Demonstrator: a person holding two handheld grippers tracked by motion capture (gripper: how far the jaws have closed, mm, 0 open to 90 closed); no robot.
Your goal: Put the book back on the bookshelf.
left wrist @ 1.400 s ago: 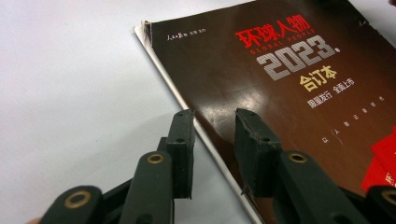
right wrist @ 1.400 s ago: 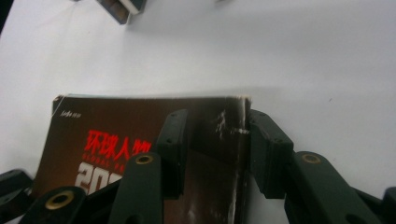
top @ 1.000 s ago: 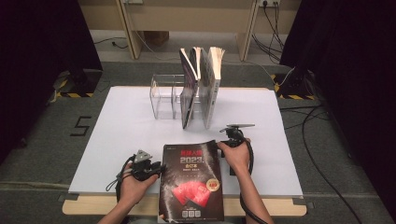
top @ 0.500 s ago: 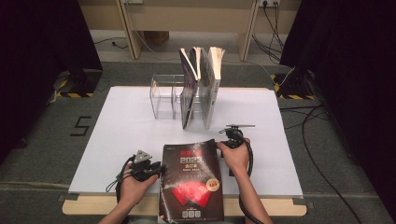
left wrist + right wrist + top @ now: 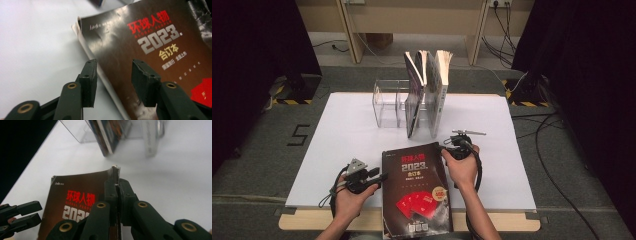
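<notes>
A dark magazine (image 5: pixel 414 190) with red and white "2023" cover print lies at the table's front middle, overhanging the front edge. My left gripper (image 5: pixel 381 177) is at its left edge. In the left gripper view the jaws (image 5: pixel 113 75) have just been opening; the magazine's (image 5: pixel 140 37) spine edge runs between them and the pads stand off it. My right gripper (image 5: pixel 446 150) is shut on the magazine's right edge near the far corner. In the right gripper view the pads (image 5: pixel 117 187) pinch the pages of the magazine (image 5: pixel 75 192), and the left gripper (image 5: pixel 37 212) shows at the lower left.
A clear acrylic rack (image 5: pixel 387 102) stands at the back middle of the white table top (image 5: pixel 337 135), with several upright books (image 5: pixel 427 95) in its right part. A wooden board edge (image 5: pixel 312 220) runs along the front. Dark curtains hang at both sides.
The left gripper's jaws stand wider apart than before. The right hand has risen a little with the magazine's right edge in its grip.
</notes>
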